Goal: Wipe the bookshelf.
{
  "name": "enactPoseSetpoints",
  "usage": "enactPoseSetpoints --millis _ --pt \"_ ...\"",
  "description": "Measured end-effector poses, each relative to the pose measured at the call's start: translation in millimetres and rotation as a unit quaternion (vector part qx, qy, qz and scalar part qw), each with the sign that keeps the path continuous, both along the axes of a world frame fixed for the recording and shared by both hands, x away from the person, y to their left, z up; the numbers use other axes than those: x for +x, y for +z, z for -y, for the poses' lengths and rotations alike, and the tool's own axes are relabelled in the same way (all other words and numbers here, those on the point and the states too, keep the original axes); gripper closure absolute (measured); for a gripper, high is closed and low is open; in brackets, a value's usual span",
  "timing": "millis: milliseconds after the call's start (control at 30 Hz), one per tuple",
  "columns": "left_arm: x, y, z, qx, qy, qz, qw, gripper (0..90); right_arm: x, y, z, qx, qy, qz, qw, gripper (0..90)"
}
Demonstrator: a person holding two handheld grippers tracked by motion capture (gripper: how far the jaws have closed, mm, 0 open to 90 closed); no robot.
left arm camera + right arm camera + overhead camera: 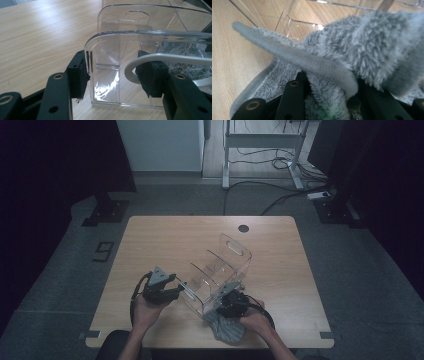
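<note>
On table [150,240]: clear organizer [220,270], grey cloth [227,329]; no readable labels.

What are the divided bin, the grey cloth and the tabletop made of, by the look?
Divided bin: clear rigid plastic, probably acrylic; glossy, see-through walls with bright edge glints.
Grey cloth: fluffy microfibre or terry, looks soft; long pile with a stitched smooth hem.
Tabletop: light wood grain with a matte finish, likely laminate; real wood can't be ruled out.
</note>
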State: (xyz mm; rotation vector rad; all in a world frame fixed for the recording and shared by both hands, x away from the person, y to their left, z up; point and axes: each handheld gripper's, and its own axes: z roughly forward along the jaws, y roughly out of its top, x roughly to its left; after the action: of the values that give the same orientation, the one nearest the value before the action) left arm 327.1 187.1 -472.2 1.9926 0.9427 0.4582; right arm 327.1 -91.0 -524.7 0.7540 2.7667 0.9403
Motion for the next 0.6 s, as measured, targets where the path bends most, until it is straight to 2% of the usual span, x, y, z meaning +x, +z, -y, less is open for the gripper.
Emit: enactPoseSetpoints --millis 233,600 --pt "0.5 -0.4 -0.5 0.000 0.000 0.000 1.0000 44.8 -0.8 1.1 2.4 -0.004 -0.002 -0.004 1.0000 64.7" --pt "0.7 -0.5 -0.7 0.000 -0.001 0.000 1.0000 44.9 -14.5 12.3 26.3 -0.008 -0.010 -0.009 0.9999 63.8"
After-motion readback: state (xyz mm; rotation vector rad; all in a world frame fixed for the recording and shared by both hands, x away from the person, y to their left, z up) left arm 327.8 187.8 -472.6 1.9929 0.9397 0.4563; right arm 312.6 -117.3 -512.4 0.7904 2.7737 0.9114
